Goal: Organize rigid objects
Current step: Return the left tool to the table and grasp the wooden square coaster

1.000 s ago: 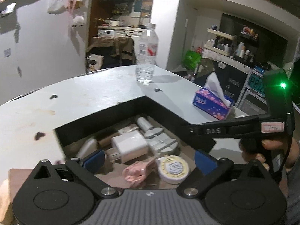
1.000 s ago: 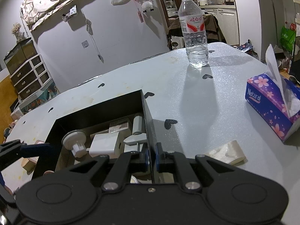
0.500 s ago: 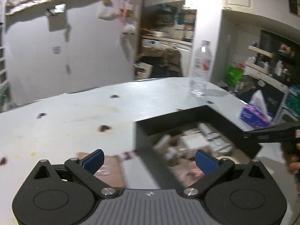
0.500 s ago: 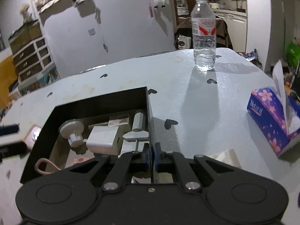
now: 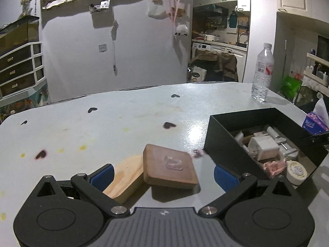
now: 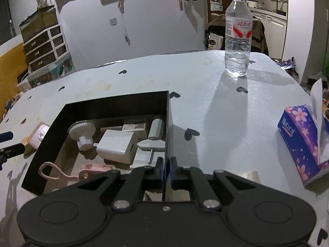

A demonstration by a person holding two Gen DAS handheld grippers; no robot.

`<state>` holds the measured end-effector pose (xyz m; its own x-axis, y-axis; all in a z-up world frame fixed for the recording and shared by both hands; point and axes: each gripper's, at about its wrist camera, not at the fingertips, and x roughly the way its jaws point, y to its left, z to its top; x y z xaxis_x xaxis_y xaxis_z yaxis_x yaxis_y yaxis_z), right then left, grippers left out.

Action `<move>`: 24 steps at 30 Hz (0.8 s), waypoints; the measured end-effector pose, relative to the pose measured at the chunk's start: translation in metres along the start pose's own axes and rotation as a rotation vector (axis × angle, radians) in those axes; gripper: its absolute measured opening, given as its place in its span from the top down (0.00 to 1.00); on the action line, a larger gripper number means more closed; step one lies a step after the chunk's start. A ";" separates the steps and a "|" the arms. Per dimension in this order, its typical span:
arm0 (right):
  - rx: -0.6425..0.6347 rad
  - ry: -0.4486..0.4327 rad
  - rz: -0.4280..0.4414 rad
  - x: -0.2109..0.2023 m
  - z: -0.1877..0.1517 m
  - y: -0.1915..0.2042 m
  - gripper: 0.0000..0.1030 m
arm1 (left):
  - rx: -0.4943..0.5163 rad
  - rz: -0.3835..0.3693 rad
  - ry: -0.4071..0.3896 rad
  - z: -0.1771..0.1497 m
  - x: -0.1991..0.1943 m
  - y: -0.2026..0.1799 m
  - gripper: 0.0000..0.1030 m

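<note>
A black box (image 6: 115, 105) on the white table (image 5: 123, 123) holds a white charger (image 6: 117, 146), a suction hook (image 6: 82, 131), a pink clip (image 6: 94, 169) and a round tin (image 5: 297, 171). My right gripper (image 6: 167, 168) is shut on the box's right wall (image 6: 168, 123), near its front corner. Left of the box lies a square wooden block (image 5: 168, 166) with a clear hook on top, resting partly on a paler wooden piece (image 5: 125, 177). My left gripper (image 5: 163, 175) is open, its blue pads on either side of these two, not touching them.
A water bottle (image 6: 237, 35) stands at the far side of the table. A purple tissue box (image 6: 302, 142) sits to the right of the black box, with a small white scrap (image 6: 250, 175) nearer me. Dark heart marks dot the tabletop.
My left gripper has swung left, from above the box's contents to the wooden blocks beside it, staying open. The right gripper has kept its hold on the box wall.
</note>
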<state>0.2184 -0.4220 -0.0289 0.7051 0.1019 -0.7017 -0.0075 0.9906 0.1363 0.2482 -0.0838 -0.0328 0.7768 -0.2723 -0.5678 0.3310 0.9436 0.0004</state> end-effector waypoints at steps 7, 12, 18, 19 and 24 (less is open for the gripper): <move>-0.041 0.041 0.005 0.003 0.006 0.001 0.93 | 0.040 0.051 -0.054 -0.008 0.014 -0.021 0.03; -0.044 0.059 0.011 0.005 0.008 0.000 0.93 | 0.182 0.114 -0.063 -0.014 0.036 -0.048 0.06; -0.043 0.058 0.011 0.004 0.008 0.000 0.93 | 0.286 0.182 -0.020 -0.016 0.061 -0.054 0.12; -0.038 0.059 0.013 0.004 0.008 0.000 0.93 | 0.295 0.183 -0.012 -0.016 0.063 -0.054 0.13; -0.026 0.058 0.013 0.004 0.008 -0.001 0.93 | 0.298 0.191 -0.021 -0.015 0.066 -0.050 0.16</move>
<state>0.2270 -0.4232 -0.0266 0.6628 0.1195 -0.7392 -0.0358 0.9911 0.1282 0.2750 -0.1458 -0.0830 0.8496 -0.1024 -0.5174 0.3176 0.8825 0.3469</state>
